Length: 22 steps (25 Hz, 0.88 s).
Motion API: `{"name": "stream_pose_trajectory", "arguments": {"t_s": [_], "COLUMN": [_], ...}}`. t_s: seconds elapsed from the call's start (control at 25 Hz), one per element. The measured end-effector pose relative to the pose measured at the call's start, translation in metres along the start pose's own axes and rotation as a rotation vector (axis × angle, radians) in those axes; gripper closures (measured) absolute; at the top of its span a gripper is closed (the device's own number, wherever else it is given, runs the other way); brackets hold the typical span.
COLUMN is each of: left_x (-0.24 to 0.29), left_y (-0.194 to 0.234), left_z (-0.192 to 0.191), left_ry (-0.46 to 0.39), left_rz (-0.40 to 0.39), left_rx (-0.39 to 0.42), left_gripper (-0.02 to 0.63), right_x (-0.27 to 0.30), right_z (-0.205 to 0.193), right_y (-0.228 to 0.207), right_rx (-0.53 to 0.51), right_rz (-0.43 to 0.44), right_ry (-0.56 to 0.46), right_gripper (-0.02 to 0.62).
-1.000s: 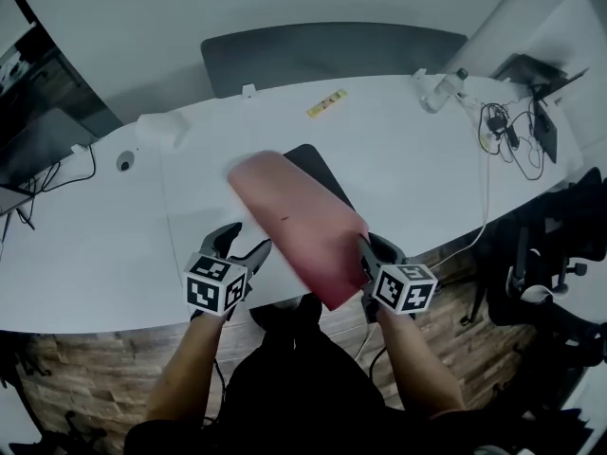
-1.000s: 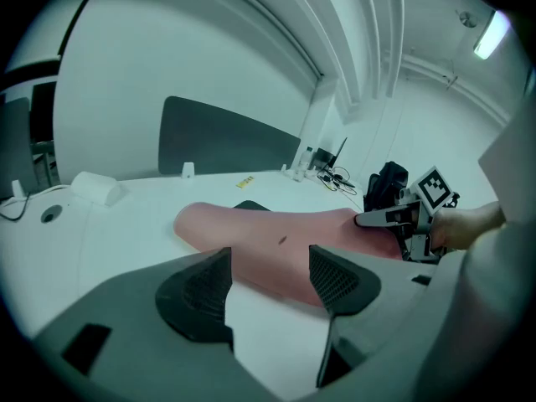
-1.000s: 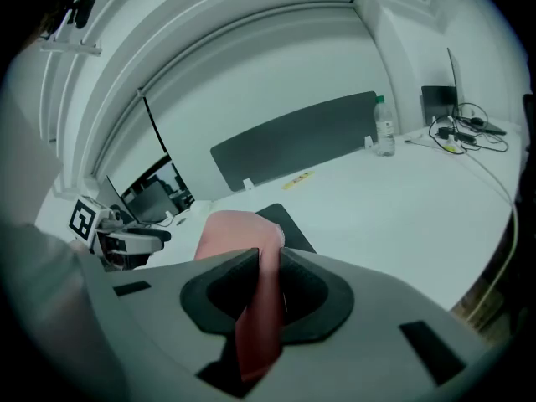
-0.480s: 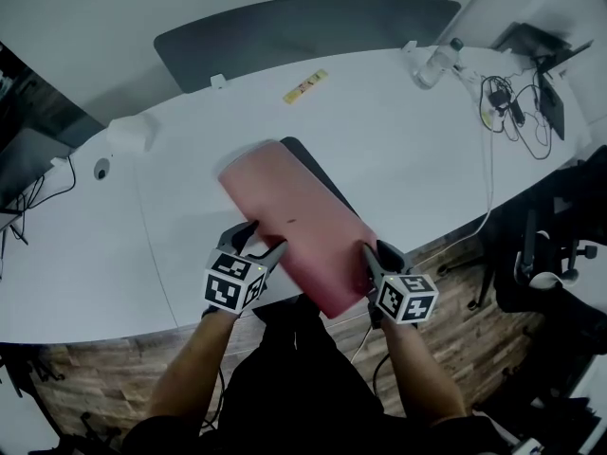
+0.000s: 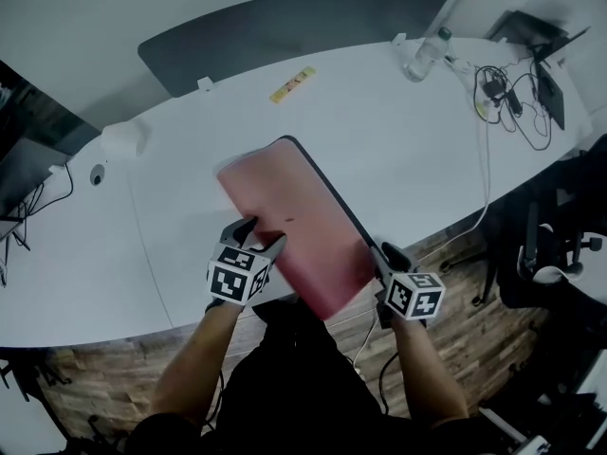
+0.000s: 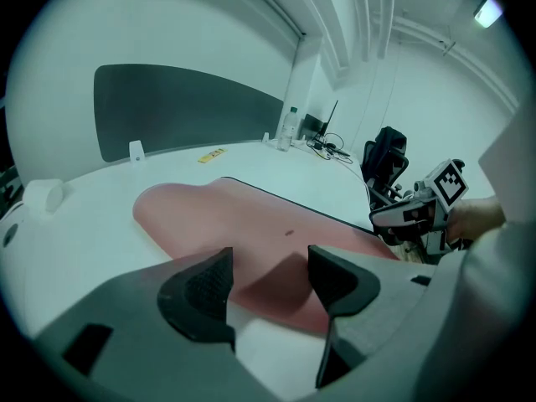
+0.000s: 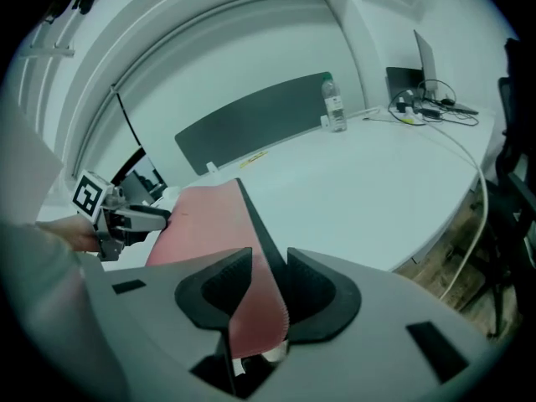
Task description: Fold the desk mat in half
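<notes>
Desk mat edge pinched in just-widened right claw, left claw spread alongside; bottle, cables beyond.

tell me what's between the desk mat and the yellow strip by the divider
Nothing: in the head view the white table is bare between the desk mat and the yellow strip. The left gripper view shows the same.

desk mat lowered flatter, right hand-held gripper jaws just opening, mat edge between them
</notes>
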<state>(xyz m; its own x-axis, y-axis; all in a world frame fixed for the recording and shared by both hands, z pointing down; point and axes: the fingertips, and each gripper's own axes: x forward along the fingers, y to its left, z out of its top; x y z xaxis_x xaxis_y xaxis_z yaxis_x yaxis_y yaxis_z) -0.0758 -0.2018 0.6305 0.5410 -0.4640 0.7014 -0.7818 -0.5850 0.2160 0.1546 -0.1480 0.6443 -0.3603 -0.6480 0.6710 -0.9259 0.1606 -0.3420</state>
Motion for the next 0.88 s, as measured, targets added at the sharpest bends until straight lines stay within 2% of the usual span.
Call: {"name": "stream_pose_trajectory", "arguments": {"t_s": [0.16, 0.4, 0.56, 0.64, 0.76, 0.88], "left_x": [0.007, 0.022, 0.032, 0.037, 0.049, 0.061], "left_y": [0.001, 0.002, 0.004, 0.007, 0.017, 0.028], "left_z": [-0.005, 0.000, -0.001, 0.001, 0.009, 0.015], "left_ry": [0.033, 0.046, 0.066, 0.067, 0.071, 0.089], "left_rz": [0.013, 0.036, 0.056, 0.065, 0.080, 0.086], "left_rx": [-0.002, 0.002, 0.007, 0.019, 0.048, 0.042], "left_gripper": [0.319, 0.321, 0.322, 0.322, 0.324, 0.324], "right_x": [0.010, 0.029, 0.037, 0.041, 0.047, 0.054], "right_z": [-0.010, -0.017, -0.016, -0.014, -0.009, -0.002], "right_y": [0.028, 0.046, 0.039, 0.035, 0.034, 0.034], "right_rx": [-0.120, -0.261, -0.288, -0.296, -0.305, -0.298], "right_rz": [0.068, 0.053, 0.030, 0.016, 0.012, 0.016], "right_ry": [0.067, 0.144, 0.171, 0.179, 0.192, 0.204], "right_gripper": [0.412, 0.408, 0.421, 0.471, 0.472, 0.472]}}
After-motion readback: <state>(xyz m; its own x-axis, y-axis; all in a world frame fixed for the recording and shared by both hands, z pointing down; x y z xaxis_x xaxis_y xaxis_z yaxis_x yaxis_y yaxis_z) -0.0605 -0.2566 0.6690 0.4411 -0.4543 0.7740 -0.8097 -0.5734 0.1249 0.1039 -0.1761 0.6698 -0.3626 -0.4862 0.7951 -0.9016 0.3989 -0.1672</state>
